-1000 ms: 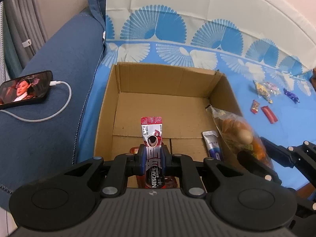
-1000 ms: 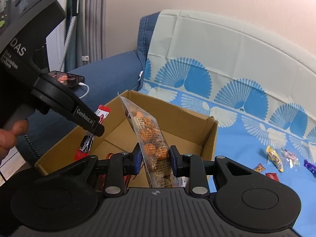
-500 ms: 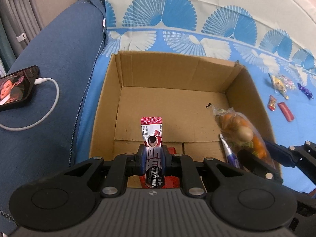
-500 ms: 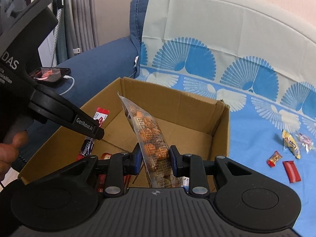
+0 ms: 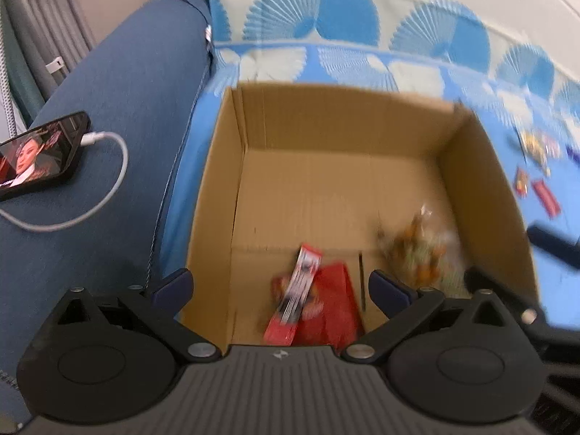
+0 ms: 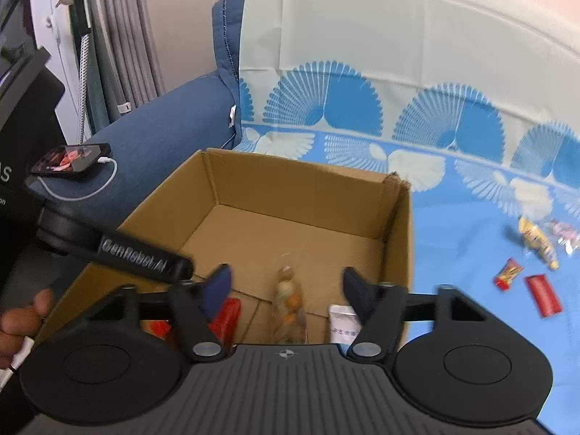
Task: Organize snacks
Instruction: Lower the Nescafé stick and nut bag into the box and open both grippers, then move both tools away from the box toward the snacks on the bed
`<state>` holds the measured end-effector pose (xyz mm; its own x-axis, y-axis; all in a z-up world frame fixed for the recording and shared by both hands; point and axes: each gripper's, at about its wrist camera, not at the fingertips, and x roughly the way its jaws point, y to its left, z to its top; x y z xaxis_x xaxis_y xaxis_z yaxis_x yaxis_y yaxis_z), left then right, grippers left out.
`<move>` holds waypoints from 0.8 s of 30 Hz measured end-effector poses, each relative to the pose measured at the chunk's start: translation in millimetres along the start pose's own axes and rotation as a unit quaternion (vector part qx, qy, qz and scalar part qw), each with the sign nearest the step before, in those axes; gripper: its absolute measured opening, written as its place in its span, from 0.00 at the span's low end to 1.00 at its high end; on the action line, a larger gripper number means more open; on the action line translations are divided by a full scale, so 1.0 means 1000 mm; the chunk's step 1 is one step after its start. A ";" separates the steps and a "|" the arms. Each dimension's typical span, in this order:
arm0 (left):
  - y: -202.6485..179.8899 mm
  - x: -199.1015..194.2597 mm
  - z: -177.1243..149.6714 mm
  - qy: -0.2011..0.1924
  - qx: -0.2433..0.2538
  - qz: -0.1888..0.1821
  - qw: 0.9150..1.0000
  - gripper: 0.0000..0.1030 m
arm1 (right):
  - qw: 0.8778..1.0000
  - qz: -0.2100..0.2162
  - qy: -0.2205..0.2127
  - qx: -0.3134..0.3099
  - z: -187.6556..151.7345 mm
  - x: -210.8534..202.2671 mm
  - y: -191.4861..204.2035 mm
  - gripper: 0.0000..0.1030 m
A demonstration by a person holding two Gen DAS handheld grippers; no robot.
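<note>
An open cardboard box [image 5: 344, 123] [image 6: 297, 188] sits on the blue fan-print cloth. Above its near end, my left gripper [image 5: 282, 288] has its jaws opening wide. The red coffee stick [image 5: 301, 290] is loose below them, lying on a red packet [image 5: 335, 308] on the box floor. My right gripper [image 6: 286, 284] is opening too. The clear bag of orange snacks [image 6: 290, 301] [image 5: 420, 253] is blurred between its fingers, and neither pad touches it. A white sachet [image 6: 342, 322] lies in the box by the right finger.
Several wrapped candies lie on the cloth right of the box, among them a yellow one [image 6: 536, 241] and a red bar [image 6: 543, 293]. A phone [image 5: 40, 156] on a white cable rests on the blue sofa arm at left. A person's hand [image 6: 25, 315] holds the left gripper.
Both grippers opened. The coffee stick dropped out of the left jaws onto the red packet, and the snack bag slipped free of the right jaws. Both hands sank closer to the box.
</note>
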<state>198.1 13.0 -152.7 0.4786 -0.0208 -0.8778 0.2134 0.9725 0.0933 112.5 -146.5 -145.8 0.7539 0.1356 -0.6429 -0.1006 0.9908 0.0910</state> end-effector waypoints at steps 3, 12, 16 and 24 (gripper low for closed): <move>0.001 -0.017 -0.021 -0.006 0.006 0.010 1.000 1.00 | 1.000 0.012 0.011 -0.009 -0.005 -0.017 0.003 0.79; -0.009 -0.068 -0.068 -0.009 0.000 0.001 1.000 1.00 | 1.000 0.013 0.020 -0.012 -0.023 -0.079 0.018 0.86; -0.013 -0.091 -0.083 -0.024 -0.006 0.003 1.000 1.00 | 1.000 -0.002 0.002 -0.026 -0.025 -0.104 0.027 0.87; -0.012 -0.129 -0.105 -0.062 -0.024 0.008 0.998 1.00 | 0.999 -0.020 -0.020 -0.038 -0.039 -0.146 0.043 0.90</move>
<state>44.6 28.3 -89.6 0.5842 -0.0307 -0.8110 0.1655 0.9828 0.0820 -26.7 -123.2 -77.4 0.7838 0.0966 -0.6135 -0.1178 0.9930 0.0059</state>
